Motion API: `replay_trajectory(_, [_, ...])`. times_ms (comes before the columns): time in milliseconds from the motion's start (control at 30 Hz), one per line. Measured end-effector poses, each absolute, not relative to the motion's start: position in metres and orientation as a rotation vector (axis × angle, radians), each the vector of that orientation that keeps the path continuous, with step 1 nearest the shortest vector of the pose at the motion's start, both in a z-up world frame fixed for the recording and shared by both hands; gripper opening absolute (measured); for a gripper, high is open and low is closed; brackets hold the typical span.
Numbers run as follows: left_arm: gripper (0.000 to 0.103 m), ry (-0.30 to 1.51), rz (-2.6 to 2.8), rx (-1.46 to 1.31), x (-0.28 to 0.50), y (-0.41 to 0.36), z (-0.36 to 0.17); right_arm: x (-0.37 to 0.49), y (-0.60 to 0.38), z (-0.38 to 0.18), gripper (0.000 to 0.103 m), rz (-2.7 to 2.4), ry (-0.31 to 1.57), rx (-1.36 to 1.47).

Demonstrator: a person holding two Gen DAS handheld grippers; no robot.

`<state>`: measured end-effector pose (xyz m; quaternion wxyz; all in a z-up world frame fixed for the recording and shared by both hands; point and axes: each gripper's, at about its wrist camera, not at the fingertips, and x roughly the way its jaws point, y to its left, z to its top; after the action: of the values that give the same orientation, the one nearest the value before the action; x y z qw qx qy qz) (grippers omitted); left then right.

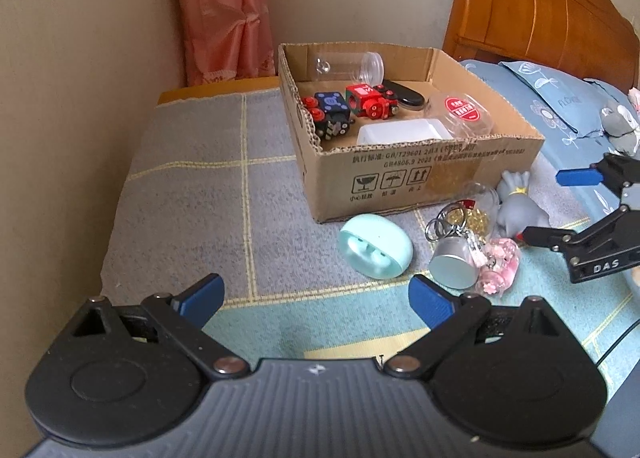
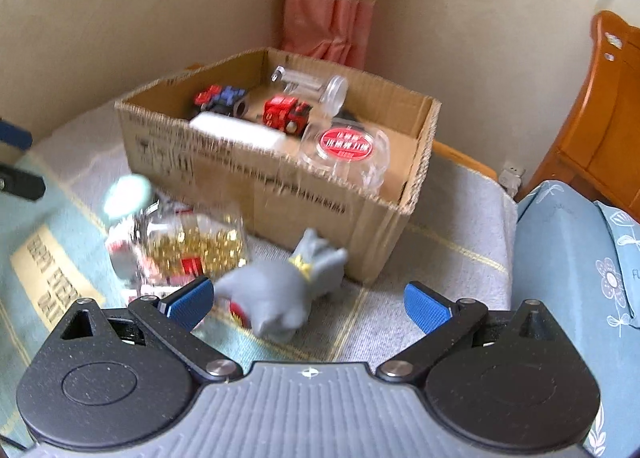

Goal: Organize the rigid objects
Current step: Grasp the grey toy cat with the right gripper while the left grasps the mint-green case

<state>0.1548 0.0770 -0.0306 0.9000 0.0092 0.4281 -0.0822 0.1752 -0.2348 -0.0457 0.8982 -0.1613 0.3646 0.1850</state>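
A cardboard box (image 1: 420,174) (image 2: 280,194) sits on the blanket holding red and black toy vehicles (image 1: 370,102), a clear tube (image 1: 348,66), a white case (image 1: 400,132) and a clear tub with a red label (image 1: 460,112). In front of it lie a mint earbud case (image 1: 374,252), a silver cylinder with key rings (image 1: 452,262), a pink charm (image 1: 500,268), a jar of gold beads (image 2: 192,242) and a grey rubber figure (image 2: 280,290). My left gripper (image 1: 316,304) is open, just short of the mint case. My right gripper (image 2: 308,304) (image 1: 548,206) is open around the grey figure.
A grey and teal checked blanket (image 1: 200,198) covers the surface, ending at a beige wall on the left. A pink curtain (image 1: 224,10) hangs in the corner. A wooden headboard (image 1: 540,6), blue floral pillow (image 1: 560,98) and grey plush (image 1: 620,122) lie to the right.
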Motion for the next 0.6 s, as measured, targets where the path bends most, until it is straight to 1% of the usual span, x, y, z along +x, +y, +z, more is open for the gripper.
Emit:
replay_trajectory(167, [0.098, 0.893, -0.168, 0.021, 0.157, 0.077, -0.033, 0.183, -0.23, -0.056, 0.093, 0.417, 0.778, -0.375])
replay_trajectory(433, [0.098, 0.901, -0.186, 0.008, 0.161, 0.076, -0.036, 0.193, -0.222, -0.06, 0.093, 0.479, 0.773, -0.431])
replay_trajectory(500, [0.098, 0.903, -0.191, 0.009, 0.161, 0.075, -0.037, 0.197, -0.22, -0.063, 0.089, 0.481, 0.783, -0.445])
replay_trajectory(533, [0.098, 0.903, -0.193, 0.011, 0.162, 0.074, -0.037, 0.199, -0.22, -0.064, 0.083, 0.485, 0.791, -0.449])
replay_trajectory(600, [0.098, 0.895, -0.202, 0.017, 0.162, 0.073, -0.038, 0.2, -0.22, -0.065, 0.081, 0.493, 0.801, -0.43])
